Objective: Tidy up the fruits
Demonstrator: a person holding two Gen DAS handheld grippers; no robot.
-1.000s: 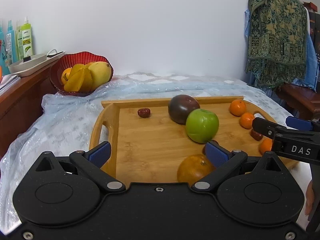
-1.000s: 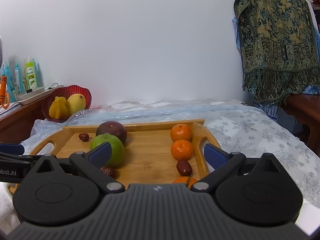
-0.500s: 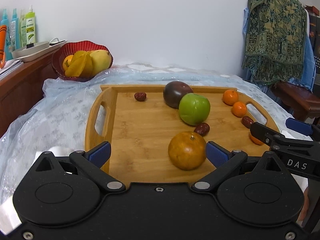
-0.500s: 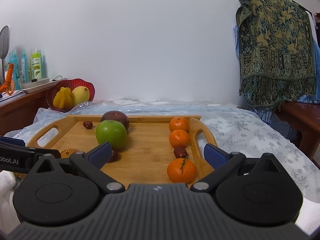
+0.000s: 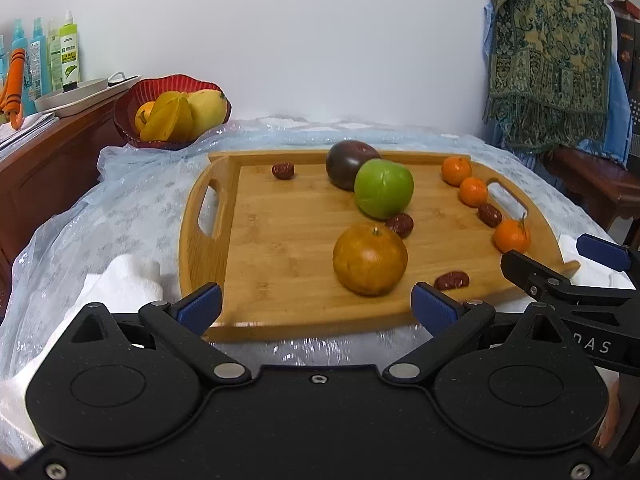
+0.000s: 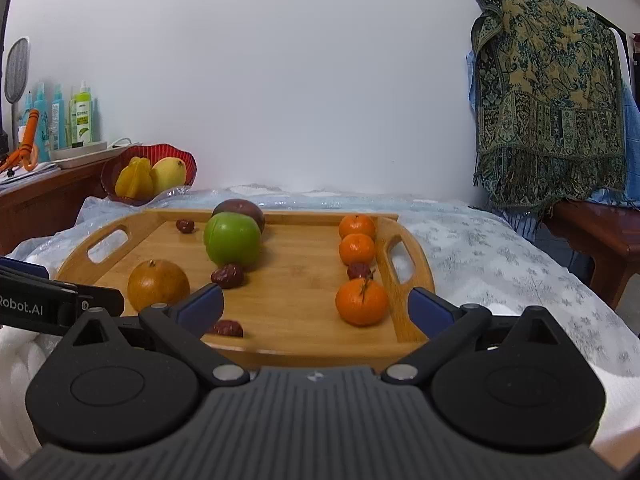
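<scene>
Both grippers, left (image 5: 316,304) and right (image 6: 316,304), hung with fingers apart, empty. Round brownish-orange fruit (image 5: 370,258) lay at the left's one o'clock, probably nearer it than the right.

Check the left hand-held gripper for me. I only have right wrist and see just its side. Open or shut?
Observer: Open. Left wrist shows the left hand-held gripper with its fingers wide apart and nothing between them.
Operator: What is in the bowl behind the star fruit?
Observer: An orange fruit, tucked against the bowl's left wall.
Operator: The front date is half hidden here. Is it touching anything?
Observer: No. It lies alone near the front edge of the tray, apart from the big orange.
</scene>
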